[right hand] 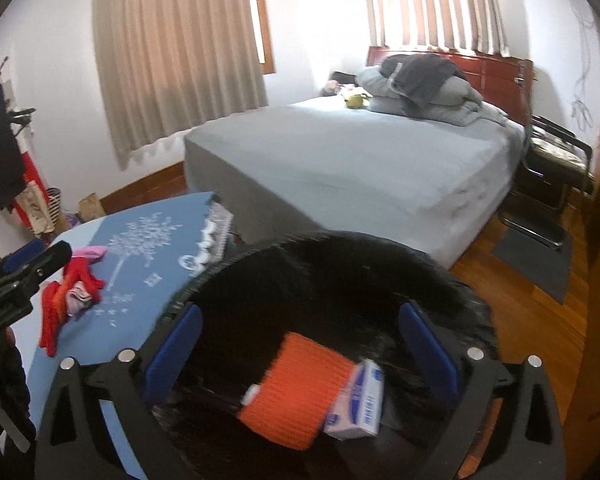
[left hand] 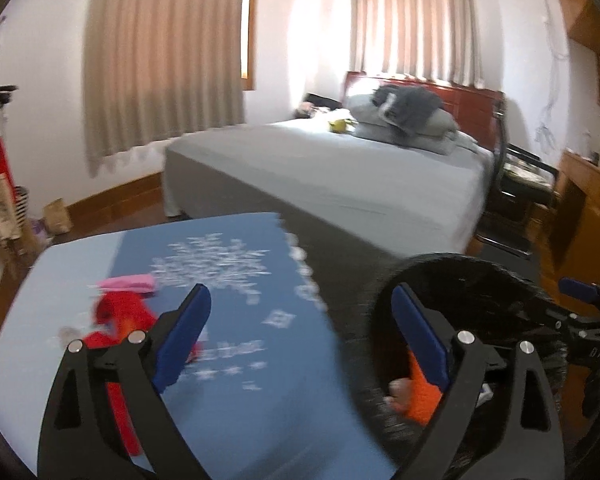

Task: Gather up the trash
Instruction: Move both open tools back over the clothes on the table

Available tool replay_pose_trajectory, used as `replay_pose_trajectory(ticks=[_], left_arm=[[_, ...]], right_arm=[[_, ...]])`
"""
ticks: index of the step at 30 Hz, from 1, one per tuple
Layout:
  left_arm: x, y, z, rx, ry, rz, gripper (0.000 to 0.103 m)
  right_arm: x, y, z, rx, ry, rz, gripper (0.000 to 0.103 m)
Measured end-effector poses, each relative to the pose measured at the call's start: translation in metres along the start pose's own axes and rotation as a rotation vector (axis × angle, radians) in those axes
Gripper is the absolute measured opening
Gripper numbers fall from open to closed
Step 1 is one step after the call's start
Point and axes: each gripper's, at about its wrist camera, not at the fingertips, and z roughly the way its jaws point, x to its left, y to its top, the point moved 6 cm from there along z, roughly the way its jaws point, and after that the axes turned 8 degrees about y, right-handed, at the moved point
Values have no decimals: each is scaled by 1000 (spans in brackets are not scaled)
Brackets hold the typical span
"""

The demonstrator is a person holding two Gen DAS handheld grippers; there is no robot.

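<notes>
A black round bin (right hand: 340, 248) stands beside the blue-clothed table (right hand: 140, 272). In it lie an orange ribbed item (right hand: 300, 392) and a white-and-blue tissue packet (right hand: 360, 400). My right gripper (right hand: 302, 310) hangs open over the bin's mouth, with nothing between its pads. My left gripper (left hand: 300, 292) is open too, straddling the table's edge and the bin (left hand: 460, 268), where the orange item (left hand: 420, 396) shows. On the table (left hand: 240, 380) lie a red crumpled cloth (left hand: 120, 312) and a pink item (left hand: 132, 282), left of the left finger.
A grey-sheeted bed (right hand: 360, 160) with piled bedding fills the room behind the table. A black chair (right hand: 556, 160) and a dark floor mat (right hand: 540, 260) are on the right. A paper bag (left hand: 58, 216) and other bags stand on the floor by the left wall.
</notes>
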Motion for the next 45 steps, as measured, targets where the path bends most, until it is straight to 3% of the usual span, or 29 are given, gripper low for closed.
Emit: replay_pose_trajectory(ticks=[14, 24, 34, 39, 45], left_arm=[[149, -20, -19, 20, 265, -111, 89], [236, -47, 2, 93, 405, -175, 89], [274, -80, 37, 203, 441, -210, 88], [276, -90, 58, 266, 408, -213, 86], [260, -95, 69, 288, 362, -226, 85]], right_arm=[[127, 16, 55, 15, 185, -121, 97], [188, 7, 95, 63, 244, -178, 97], [215, 6, 129, 89, 257, -190, 97], [222, 4, 138, 98, 263, -192, 97], [218, 3, 144, 106, 256, -184, 97]])
